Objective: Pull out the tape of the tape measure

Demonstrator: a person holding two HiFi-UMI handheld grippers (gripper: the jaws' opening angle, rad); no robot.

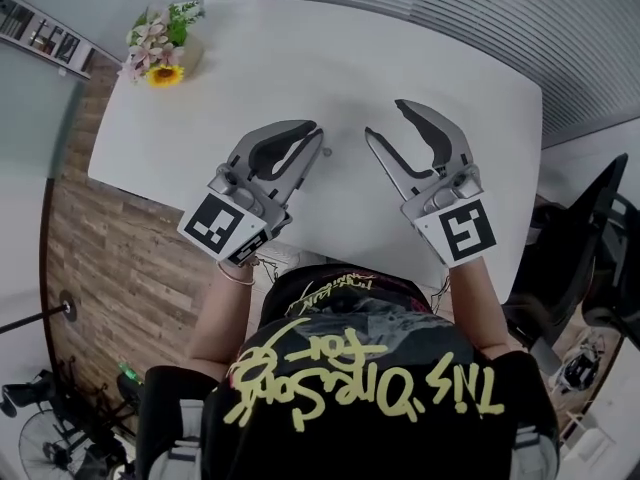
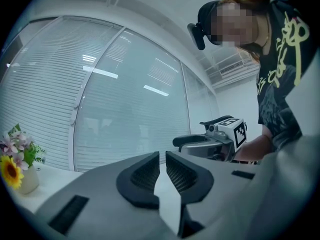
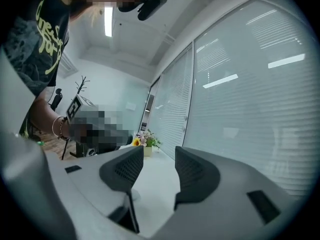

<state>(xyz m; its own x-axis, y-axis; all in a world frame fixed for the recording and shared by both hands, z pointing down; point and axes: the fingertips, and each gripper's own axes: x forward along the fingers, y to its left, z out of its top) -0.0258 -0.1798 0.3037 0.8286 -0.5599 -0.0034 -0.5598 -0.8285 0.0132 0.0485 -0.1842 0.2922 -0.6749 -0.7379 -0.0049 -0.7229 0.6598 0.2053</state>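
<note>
Looking for the tape measure across all three views and finding none: not on the white table (image 1: 330, 58), not between either pair of jaws, so out of sight and impossible to place. Cannot say which way its case points, where its long axis runs, or whether any tape is out.

Holding the left gripper (image 1: 320, 138) and the right gripper (image 1: 384, 118) side by side above the table, nearer its near edge than its far one. Carries both about level and clear of the surface, tips aimed toward the far edge and slightly toward each other. Shows the left pads (image 2: 145, 176) almost together, only a thin slit between them, gripping nothing. Shows the right pads (image 3: 125, 168) well apart, bare tabletop visible through the gap, nothing held.

Judging the reason for that posture: probably a carrying or waiting pose, hands off the work rather than engaged with it. Fits equally well hands heading for a tape measure outside the frames and hands come away from one already dealt with; cannot settle which.

Leaves only a small vase of flowers (image 1: 160, 53) at the table's far left corner, well apart from both grippers.
</note>
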